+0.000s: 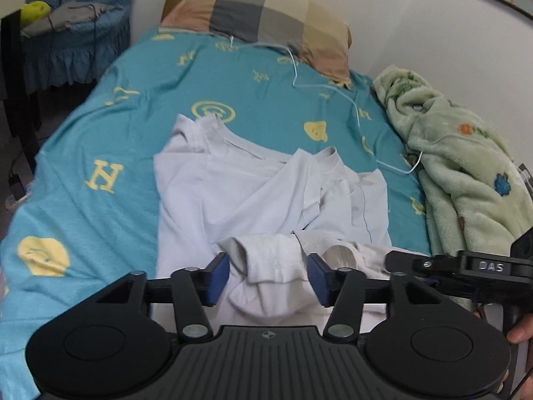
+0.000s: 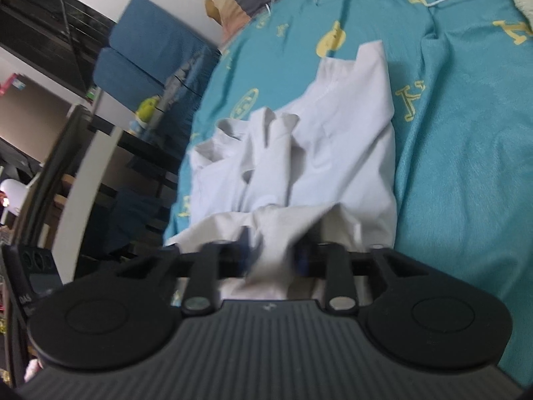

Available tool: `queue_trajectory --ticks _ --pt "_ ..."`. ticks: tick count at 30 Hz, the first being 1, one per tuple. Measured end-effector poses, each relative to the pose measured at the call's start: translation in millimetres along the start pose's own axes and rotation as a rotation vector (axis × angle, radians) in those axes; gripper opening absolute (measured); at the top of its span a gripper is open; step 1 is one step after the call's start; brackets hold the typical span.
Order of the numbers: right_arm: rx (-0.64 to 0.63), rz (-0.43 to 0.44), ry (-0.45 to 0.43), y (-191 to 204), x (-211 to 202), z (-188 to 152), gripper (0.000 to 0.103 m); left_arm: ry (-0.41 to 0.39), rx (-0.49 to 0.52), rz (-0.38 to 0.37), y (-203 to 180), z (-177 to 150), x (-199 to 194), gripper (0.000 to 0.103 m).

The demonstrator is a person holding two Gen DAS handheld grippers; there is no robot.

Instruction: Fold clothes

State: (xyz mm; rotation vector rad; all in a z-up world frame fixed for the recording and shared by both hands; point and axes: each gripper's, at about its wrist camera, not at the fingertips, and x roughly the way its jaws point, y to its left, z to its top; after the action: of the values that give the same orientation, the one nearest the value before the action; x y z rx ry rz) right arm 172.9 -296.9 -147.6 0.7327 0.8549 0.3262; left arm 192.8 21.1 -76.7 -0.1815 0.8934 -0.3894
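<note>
A white shirt (image 1: pixel 266 193) lies crumpled on the teal bed sheet (image 1: pixel 100 140), its collar toward the pillow. In the left wrist view my left gripper (image 1: pixel 269 278) stands open over the shirt's near hem. A rolled bunch of white cloth lies between its blue pads (image 1: pixel 220 276) with gaps on both sides. In the right wrist view the white shirt (image 2: pixel 333 153) stretches away, and my right gripper (image 2: pixel 273 250) is blurred, jaws apart, a ridge of hem cloth between them. The right gripper's black body (image 1: pixel 479 266) shows at the left view's right edge.
A checked pillow (image 1: pixel 266 16) lies at the bed's head and a green fleece blanket (image 1: pixel 466 173) is heaped along the wall. A white hanger (image 1: pixel 333 86) rests on the sheet beyond the shirt. A blue chair (image 2: pixel 150 53) and a dark shelf stand beside the bed.
</note>
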Motion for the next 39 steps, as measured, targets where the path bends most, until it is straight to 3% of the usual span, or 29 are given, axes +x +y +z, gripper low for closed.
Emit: queue_trajectory --ticks 1,7,8,11,14,18,22,27,32,36,39 --pt "-0.013 -0.008 -0.024 3.5 -8.7 -2.8 0.067 -0.011 0.000 0.005 0.7 -3.5 -7.5 0.059" --pt "-0.023 -0.020 -0.099 11.4 -54.5 -23.0 0.067 -0.002 0.016 0.080 1.2 -31.9 -31.4 0.062" --pt "-0.023 -0.055 -0.106 12.9 -58.6 -27.8 0.067 0.009 0.020 0.099 1.4 -36.9 -30.7 0.061" --pt "-0.041 -0.125 -0.086 13.4 -60.6 -41.9 0.067 0.038 0.024 0.143 4.2 -48.6 -27.8 0.059" --pt "-0.033 -0.133 -0.047 7.5 -55.3 -52.3 0.066 0.063 0.006 0.148 10.6 -54.1 -23.9 0.050" --pt "-0.050 -0.171 -0.040 1.9 -45.0 -56.1 0.055 0.084 -0.014 0.130 14.9 -56.2 -12.3 0.038" --pt "-0.063 -0.171 -0.035 -2.8 -32.4 -53.1 0.037 0.110 -0.013 0.142 16.3 -59.7 5.4 0.035" --pt "-0.127 -0.170 -0.023 4.1 -17.5 -52.8 0.014 0.108 0.008 0.138 10.9 -61.1 9.3 0.004" --pt "-0.138 -0.200 -0.065 12.2 -28.6 -50.6 0.004 0.084 -0.053 0.110 14.2 -54.1 -10.2 0.003" --pt "-0.130 -0.255 -0.110 10.3 -40.4 -47.4 0.003 0.048 -0.110 0.103 22.0 -47.6 -27.7 0.003" --pt "-0.094 -0.261 -0.087 0.4 -35.4 -44.7 0.003 0.056 -0.135 0.127 29.3 -46.2 -23.7 0.003"
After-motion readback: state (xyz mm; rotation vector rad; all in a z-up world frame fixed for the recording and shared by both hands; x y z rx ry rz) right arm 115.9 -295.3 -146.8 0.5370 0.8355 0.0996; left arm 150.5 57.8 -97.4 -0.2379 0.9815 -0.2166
